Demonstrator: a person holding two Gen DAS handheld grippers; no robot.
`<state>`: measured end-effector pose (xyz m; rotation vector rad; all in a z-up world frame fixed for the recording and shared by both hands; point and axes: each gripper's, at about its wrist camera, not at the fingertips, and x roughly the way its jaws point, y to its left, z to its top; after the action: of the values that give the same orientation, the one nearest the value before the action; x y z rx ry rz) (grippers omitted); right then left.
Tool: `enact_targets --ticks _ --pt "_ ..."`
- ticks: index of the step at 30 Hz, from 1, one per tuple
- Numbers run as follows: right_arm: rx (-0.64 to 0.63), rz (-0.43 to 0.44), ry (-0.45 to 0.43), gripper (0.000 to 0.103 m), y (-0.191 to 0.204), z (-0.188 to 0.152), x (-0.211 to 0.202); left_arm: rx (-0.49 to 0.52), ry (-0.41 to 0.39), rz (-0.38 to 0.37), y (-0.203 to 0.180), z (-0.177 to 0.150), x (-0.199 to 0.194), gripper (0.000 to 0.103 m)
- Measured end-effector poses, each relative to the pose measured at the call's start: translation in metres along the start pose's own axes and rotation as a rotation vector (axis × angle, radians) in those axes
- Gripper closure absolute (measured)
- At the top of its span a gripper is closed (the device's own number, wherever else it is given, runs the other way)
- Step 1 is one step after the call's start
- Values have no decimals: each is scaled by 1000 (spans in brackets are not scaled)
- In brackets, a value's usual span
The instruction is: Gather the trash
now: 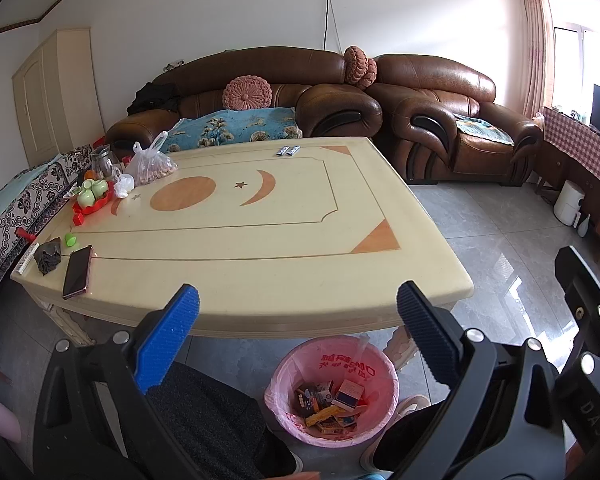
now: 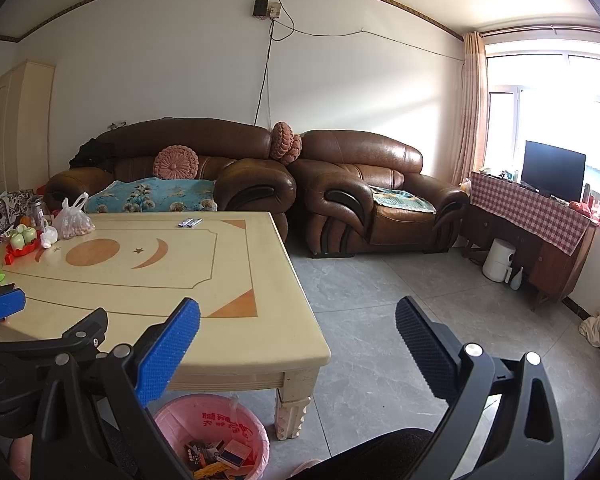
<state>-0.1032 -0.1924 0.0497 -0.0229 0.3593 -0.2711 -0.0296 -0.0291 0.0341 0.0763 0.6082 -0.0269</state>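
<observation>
A pink-lined trash bin (image 1: 332, 392) stands on the floor under the near edge of the cream table (image 1: 260, 280); it holds several small boxes and wrappers. It also shows in the right wrist view (image 2: 212, 436). Two small dark packets (image 1: 289, 151) lie at the table's far edge, also seen in the right wrist view (image 2: 189, 223). A crumpled dark wrapper (image 1: 48, 255) lies at the near left corner. My left gripper (image 1: 298, 308) is open and empty above the bin. My right gripper (image 2: 298, 320) is open and empty, over the table's right corner.
A phone (image 1: 77, 267), a green cap (image 1: 70, 239), a red tray with green cups (image 1: 92, 196), a glass jar and a bag of nuts (image 1: 152, 164) sit on the table's left side. Brown sofas (image 1: 340, 100) stand behind. Grey tiled floor (image 2: 400, 300) lies to the right.
</observation>
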Motion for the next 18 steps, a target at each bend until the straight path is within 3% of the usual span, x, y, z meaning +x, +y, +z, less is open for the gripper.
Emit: enact_targets --ticks 18 --pt "-3 5 -2 7 -1 1 1 -2 5 2 2 -4 -1 6"
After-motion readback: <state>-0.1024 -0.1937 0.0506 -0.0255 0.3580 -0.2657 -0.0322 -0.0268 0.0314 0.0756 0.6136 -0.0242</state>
